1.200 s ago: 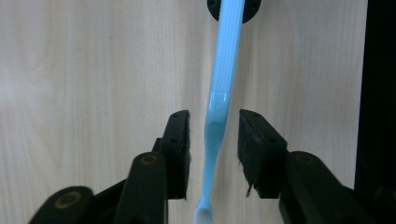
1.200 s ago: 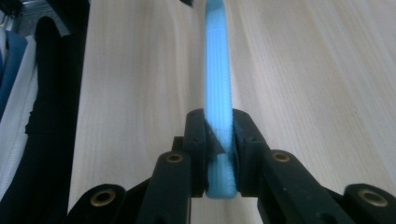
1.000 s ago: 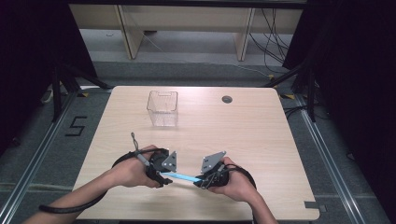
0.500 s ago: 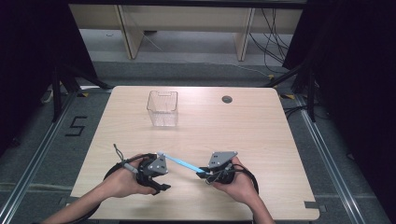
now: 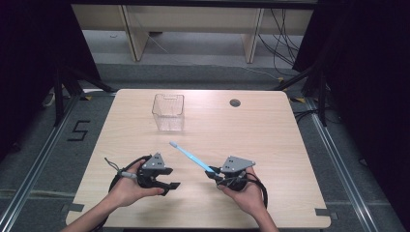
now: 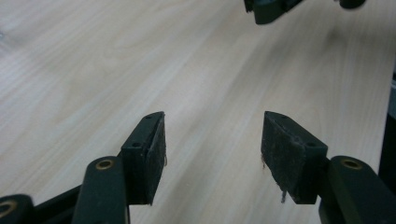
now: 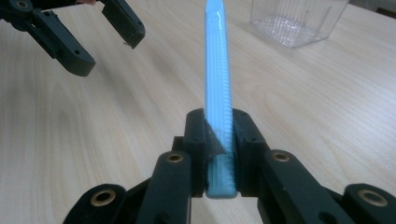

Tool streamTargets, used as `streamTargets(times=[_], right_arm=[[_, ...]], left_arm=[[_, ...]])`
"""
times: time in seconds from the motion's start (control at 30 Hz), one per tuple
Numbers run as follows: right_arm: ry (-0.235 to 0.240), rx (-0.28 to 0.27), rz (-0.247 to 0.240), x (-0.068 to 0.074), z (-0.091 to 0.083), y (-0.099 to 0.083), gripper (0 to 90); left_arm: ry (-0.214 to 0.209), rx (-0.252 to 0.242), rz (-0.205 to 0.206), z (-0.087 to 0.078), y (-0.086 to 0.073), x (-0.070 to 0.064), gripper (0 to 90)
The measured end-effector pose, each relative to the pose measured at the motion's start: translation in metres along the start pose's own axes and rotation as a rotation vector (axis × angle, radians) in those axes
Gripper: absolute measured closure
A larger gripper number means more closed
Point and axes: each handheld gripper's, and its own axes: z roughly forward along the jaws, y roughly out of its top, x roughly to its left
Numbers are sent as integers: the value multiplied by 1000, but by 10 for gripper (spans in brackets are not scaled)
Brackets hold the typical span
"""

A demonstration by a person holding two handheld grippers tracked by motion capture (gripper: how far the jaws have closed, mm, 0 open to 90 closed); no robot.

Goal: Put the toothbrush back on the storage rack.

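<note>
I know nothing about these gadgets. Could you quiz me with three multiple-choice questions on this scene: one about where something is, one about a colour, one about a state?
1. Where does the clear container stand?
A. on the table's far half
B. on the floor
C. between the left gripper's jaws

2. What colour is the toothbrush?
A. red
B. light blue
C. green

3. How are the left gripper's jaws?
A. shut on the toothbrush
B. shut on nothing
C. open, with bare table between them

Answers: 1 A, the high view shows it beyond both hands. 2 B, its ribbed handle is light blue in the right gripper. 3 C, the left gripper view shows a wide gap.
</note>
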Motion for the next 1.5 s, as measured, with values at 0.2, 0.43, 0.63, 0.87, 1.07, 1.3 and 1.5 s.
streamTargets(times=[0.2, 0.43, 0.63, 0.87, 1.07, 1.3, 1.5], right_arm=[[-17, -6, 32, 1, -1, 0, 788], [-16, -11, 25, 1, 1, 2, 788], [-16, -17, 33, 4, 3, 3, 787], [-15, -35, 21, 5, 5, 8, 788], [0, -24, 32, 8, 9, 9, 787], [-5, -37, 20, 9, 12, 10, 788], [-20, -52, 34, 10, 11, 11, 787]], left_arm=[[9, -57, -39, 4, 3, 3, 347], [9, -102, -62, 12, 9, 4, 320], [-7, -149, -86, 15, 13, 5, 318], [-16, -207, -128, 16, 19, 8, 331], [-3, -226, -132, 17, 22, 8, 334], [-1, -246, -140, 18, 25, 8, 336], [-5, -272, -151, 19, 28, 8, 338]])
